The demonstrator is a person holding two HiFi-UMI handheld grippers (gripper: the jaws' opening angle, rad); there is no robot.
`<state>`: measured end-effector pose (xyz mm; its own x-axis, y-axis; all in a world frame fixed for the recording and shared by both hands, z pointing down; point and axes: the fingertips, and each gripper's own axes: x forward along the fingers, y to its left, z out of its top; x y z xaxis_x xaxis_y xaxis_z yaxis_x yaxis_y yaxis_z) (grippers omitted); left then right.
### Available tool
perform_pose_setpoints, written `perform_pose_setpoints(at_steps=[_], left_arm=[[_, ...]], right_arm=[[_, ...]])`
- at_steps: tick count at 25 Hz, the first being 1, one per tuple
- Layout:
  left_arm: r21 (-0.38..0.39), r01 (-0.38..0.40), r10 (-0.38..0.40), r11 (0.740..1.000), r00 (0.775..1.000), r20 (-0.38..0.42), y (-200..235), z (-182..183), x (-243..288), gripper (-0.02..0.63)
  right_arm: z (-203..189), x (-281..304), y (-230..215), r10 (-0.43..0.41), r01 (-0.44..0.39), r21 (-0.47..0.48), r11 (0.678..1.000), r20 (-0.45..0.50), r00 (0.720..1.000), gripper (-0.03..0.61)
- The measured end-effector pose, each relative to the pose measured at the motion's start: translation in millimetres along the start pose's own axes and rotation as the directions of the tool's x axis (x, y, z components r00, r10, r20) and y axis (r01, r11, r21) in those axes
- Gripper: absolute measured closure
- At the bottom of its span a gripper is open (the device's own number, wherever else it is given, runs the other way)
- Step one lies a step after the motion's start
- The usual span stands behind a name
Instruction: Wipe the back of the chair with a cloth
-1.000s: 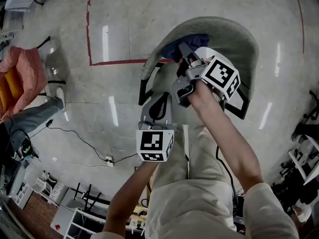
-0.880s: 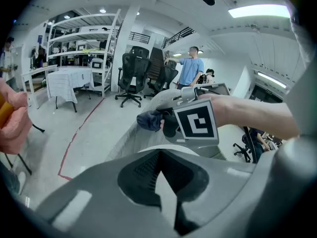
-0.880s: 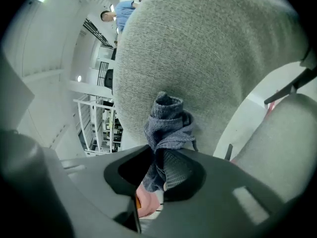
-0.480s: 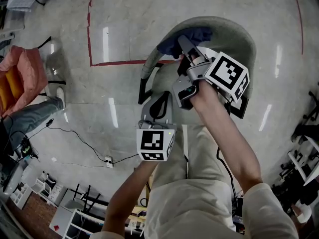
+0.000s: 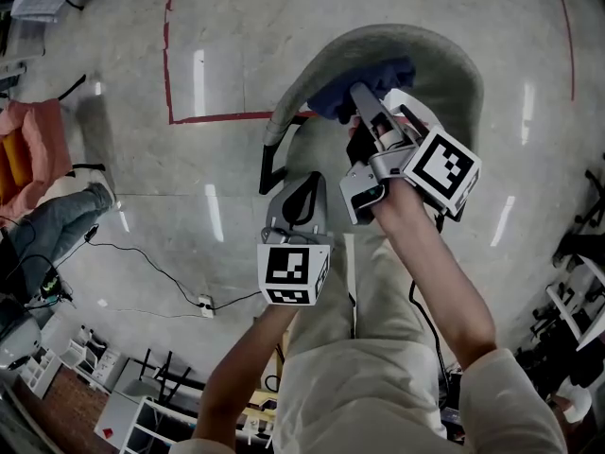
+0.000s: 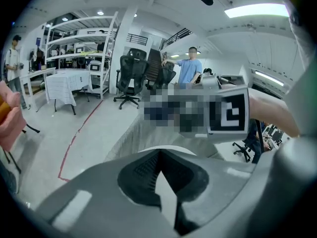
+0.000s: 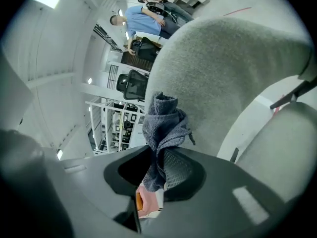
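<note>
**Cloth at the chair's top rim, right claw nearest**

The right gripper (image 5: 362,100) is clenched on a bunched blue-grey cloth (image 5: 367,76). The cloth's loose end sticks out ahead of the jaws and seems to press on the chair back (image 5: 444,60) near its top rim. The back is a curved shell in fuzzy grey fabric. Its long axis arcs sideways, so a stroke would likely follow that arc. The cloth looks soft, coarse-woven and easy to drag. The left gripper (image 5: 300,189), jaws together on nothing, hangs well apart, nearer the person.
</note>
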<state>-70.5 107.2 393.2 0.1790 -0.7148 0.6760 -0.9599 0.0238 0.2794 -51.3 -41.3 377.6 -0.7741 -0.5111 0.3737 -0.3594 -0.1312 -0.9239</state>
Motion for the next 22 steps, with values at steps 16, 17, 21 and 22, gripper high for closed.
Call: perform_pose_setpoints(at_steps=[16, 17, 21, 22], left_arm=[[0.027, 0.023, -0.022, 0.999, 0.999, -0.025, -13.5, -2.1, 12.9, 0.614], [0.027, 0.025, -0.024, 0.999, 0.999, -0.026, -13.7, -1.9, 14.8, 0.614], [0.032, 0.033, -0.032, 0.999, 0.999, -0.029, -16.6, 1.2, 21.3, 0.614], [0.033, 0.034, -0.033, 0.999, 0.999, -0.030, -17.7, 2.1, 23.1, 0.614]], right_arm=[[11.8, -32.9, -129.4, -0.217, 0.204, 0.136, 0.969, 0.089, 0.972, 0.485], [12.6, -32.8, -135.8, -0.223, 0.209, 0.146, 0.967, 0.092, 0.970, 0.485], [18.0, -32.8, -159.5, -0.257, 0.237, 0.170, 0.956, 0.107, 0.960, 0.485], [19.7, -32.5, -165.8, -0.267, 0.246, 0.176, 0.953, 0.110, 0.957, 0.485]])
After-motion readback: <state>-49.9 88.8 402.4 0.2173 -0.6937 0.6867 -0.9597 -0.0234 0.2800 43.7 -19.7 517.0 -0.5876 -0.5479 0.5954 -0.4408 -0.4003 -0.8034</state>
